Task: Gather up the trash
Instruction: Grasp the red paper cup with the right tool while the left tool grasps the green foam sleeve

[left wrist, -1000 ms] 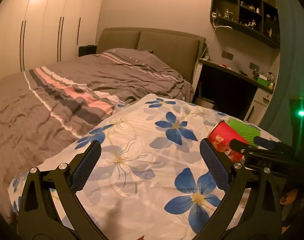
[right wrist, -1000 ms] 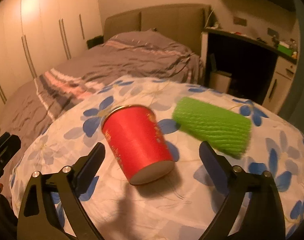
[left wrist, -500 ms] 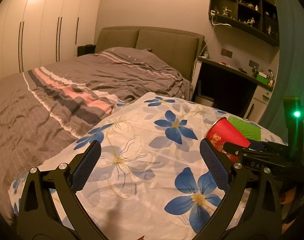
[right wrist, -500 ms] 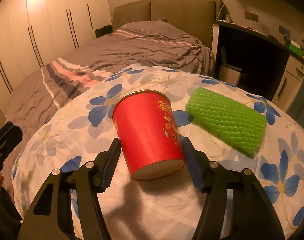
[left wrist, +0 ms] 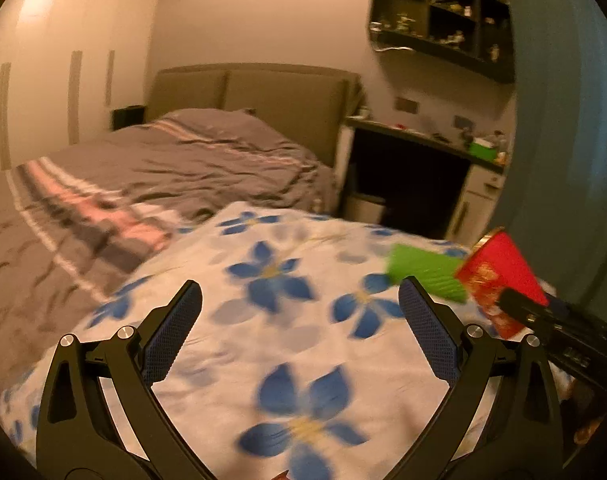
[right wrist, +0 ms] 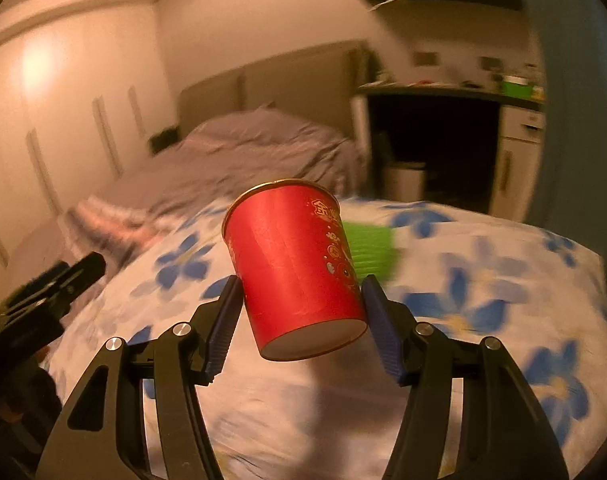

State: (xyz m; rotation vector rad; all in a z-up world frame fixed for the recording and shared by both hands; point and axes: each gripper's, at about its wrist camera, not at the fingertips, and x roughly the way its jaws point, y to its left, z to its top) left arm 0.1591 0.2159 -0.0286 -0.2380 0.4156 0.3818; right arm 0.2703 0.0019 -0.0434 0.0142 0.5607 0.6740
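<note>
My right gripper [right wrist: 299, 300] is shut on a red paper cup [right wrist: 293, 264] with gold print and holds it tilted above the floral quilt [right wrist: 483, 320]. The cup also shows in the left wrist view [left wrist: 499, 276] at the right, held by the right gripper [left wrist: 543, 316]. A green foam net sleeve [left wrist: 423, 276] lies on the quilt behind the cup; it shows partly hidden in the right wrist view [right wrist: 369, 248]. My left gripper [left wrist: 299, 312] is open and empty over the quilt, left of the sleeve.
A bed with a grey striped cover [left wrist: 143, 176] lies to the left and behind. A dark desk [left wrist: 419, 140] with a white bin [right wrist: 407, 180] under it stands at the back right. Wardrobe doors [left wrist: 43, 92] line the left wall.
My right gripper closed on the red cup and lifted it off the quilt. The left gripper view swung right, bringing the green sleeve into sight.
</note>
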